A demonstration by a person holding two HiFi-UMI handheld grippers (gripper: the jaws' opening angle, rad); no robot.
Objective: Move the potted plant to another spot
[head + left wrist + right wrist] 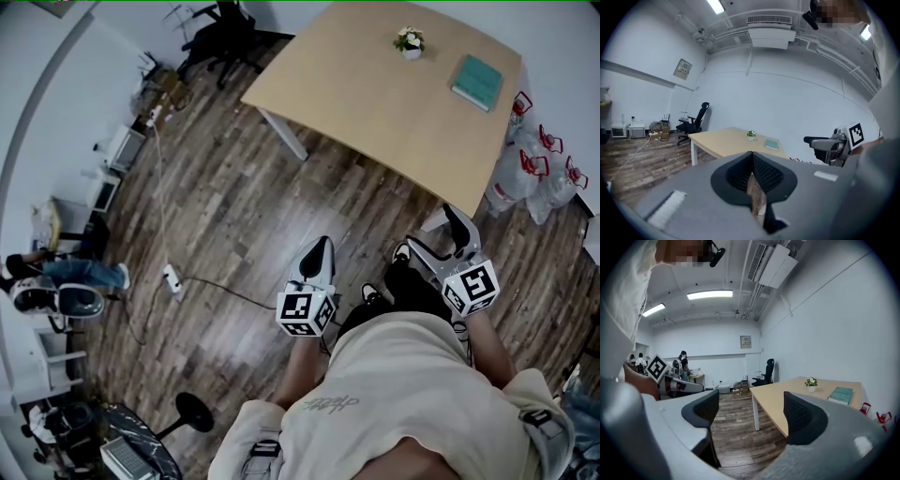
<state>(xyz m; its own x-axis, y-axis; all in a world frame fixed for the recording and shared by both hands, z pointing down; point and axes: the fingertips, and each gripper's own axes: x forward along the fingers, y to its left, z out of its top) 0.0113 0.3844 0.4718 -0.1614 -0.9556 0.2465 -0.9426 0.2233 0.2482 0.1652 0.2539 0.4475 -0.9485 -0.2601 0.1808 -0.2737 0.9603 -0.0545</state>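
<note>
A pale wooden table on white legs stands far right on the dark wood-plank floor. A black office chair sits far left, near the white wall. Strip lights and an air-conditioning unit hang overhead.

Bright, even light from ceiling strip lamps; heavy fisheye distortion, dark corners.

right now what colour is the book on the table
Teal. The book lies flat on the light wood table; the head view shows it best.
</note>
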